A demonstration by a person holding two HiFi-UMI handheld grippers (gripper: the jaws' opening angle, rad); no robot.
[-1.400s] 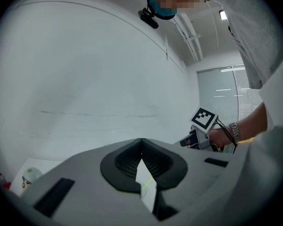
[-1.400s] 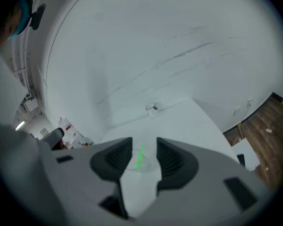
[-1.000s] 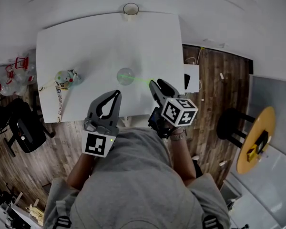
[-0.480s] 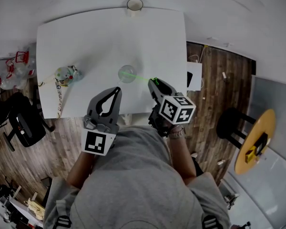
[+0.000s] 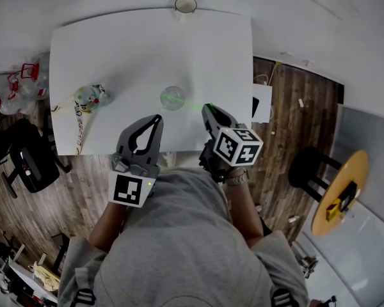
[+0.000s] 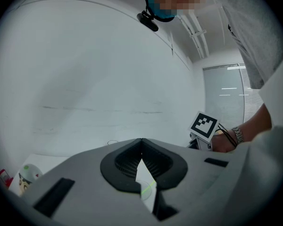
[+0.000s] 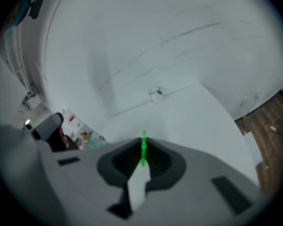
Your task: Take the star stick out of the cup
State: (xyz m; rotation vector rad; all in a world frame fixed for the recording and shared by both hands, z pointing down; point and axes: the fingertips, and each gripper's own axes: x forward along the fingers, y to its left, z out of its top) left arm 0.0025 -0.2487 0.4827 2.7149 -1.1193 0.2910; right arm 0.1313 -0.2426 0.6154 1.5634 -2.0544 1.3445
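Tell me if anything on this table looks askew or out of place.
The green star stick leans low out of the clear cup, the right gripper's fingers closing on it. A strap from the colourful toy trails to the table's near edge.

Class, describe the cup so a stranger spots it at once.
Find the white table, then look near its middle. The cup is clear, with a green stick leaning out; the ring at the far edge and the toy at left have none.
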